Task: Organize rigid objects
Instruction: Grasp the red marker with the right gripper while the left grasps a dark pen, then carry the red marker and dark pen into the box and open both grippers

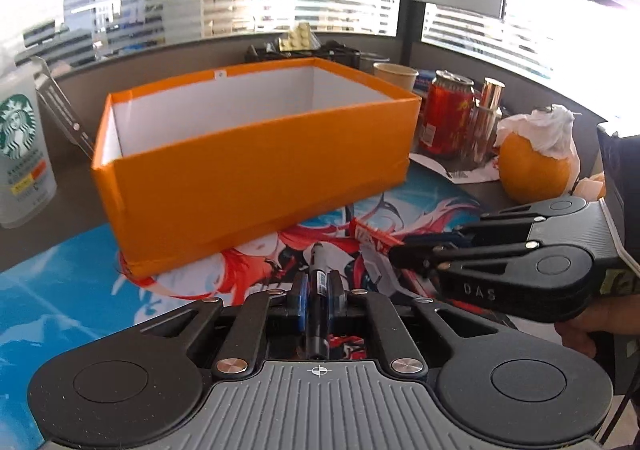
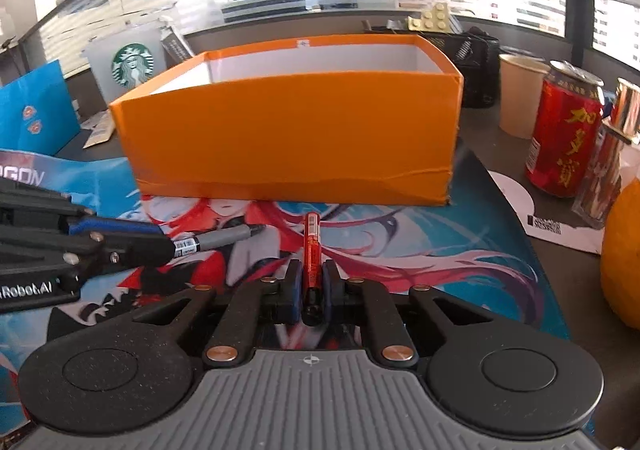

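Note:
An open orange box (image 1: 256, 169) with a white inside stands on the printed desk mat; it also shows in the right wrist view (image 2: 296, 141). My left gripper (image 1: 319, 282) is shut on a black marker (image 1: 319, 290), held above the mat just in front of the box. In the right wrist view the same marker (image 2: 224, 238) sticks out grey-tipped from the left gripper (image 2: 168, 246). My right gripper (image 2: 312, 278) is shut on a red pen (image 2: 312, 250), pointing at the box's front wall. In the left wrist view the red pen (image 1: 372, 236) sticks out of the right gripper (image 1: 400, 250).
A Starbucks cup (image 1: 22, 153) stands left of the box. A red can (image 2: 564, 129), a paper cup (image 2: 520, 93), a shiny copper bottle (image 2: 604, 165) and an orange (image 1: 534, 165) stand to the right. A black mesh organizer (image 2: 468, 57) is behind the box.

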Demonstrator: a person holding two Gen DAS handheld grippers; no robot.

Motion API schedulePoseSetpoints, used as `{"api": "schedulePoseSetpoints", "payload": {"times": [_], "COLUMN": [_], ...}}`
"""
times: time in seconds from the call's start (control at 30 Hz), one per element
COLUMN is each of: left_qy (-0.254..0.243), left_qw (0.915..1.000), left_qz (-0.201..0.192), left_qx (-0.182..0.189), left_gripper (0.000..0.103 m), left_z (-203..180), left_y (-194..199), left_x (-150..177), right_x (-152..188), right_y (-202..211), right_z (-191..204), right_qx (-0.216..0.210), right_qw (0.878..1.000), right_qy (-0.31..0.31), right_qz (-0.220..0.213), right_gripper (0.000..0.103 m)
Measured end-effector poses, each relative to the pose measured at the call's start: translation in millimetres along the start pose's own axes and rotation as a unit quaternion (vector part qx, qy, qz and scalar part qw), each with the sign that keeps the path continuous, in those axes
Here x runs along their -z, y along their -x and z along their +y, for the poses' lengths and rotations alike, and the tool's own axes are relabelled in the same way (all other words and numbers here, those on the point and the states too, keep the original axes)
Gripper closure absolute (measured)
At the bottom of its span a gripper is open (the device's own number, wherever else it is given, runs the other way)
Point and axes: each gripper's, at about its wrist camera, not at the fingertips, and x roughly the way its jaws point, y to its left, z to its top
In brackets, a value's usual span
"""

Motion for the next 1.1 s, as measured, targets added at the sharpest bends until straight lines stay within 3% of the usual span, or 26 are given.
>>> {"api": "schedulePoseSetpoints", "payload": {"times": [0.2, 0.6, 1.1], "left_qy": [0.017, 0.027, 0.010], "left_qw": [0.9998, 0.9981, 0.9938], "left_qz": [0.012, -0.056, -0.110], "left_qx": [0.007, -0.004, -0.014], "left_gripper": [0.096, 0.096, 0.096], "left_z": [4.3, 15.1, 24.9], "left_y": [1.0, 45.6, 77.1], "left_x": [9.1, -11.4, -48.7], "right_x": [2.0, -7.6, -38.6], "right_y": [0.7, 22.2, 46.0], "right_z": [9.8, 18.5, 24.8], "right_qx": [0.002, -0.007, -0.008], "right_qw": [1.000, 0.999, 0.996], "right_qy": [0.012, 0.020, 0.041], "right_qz": [0.001, -0.031, -0.076], "right_gripper": [0.093, 0.093, 0.093]}}
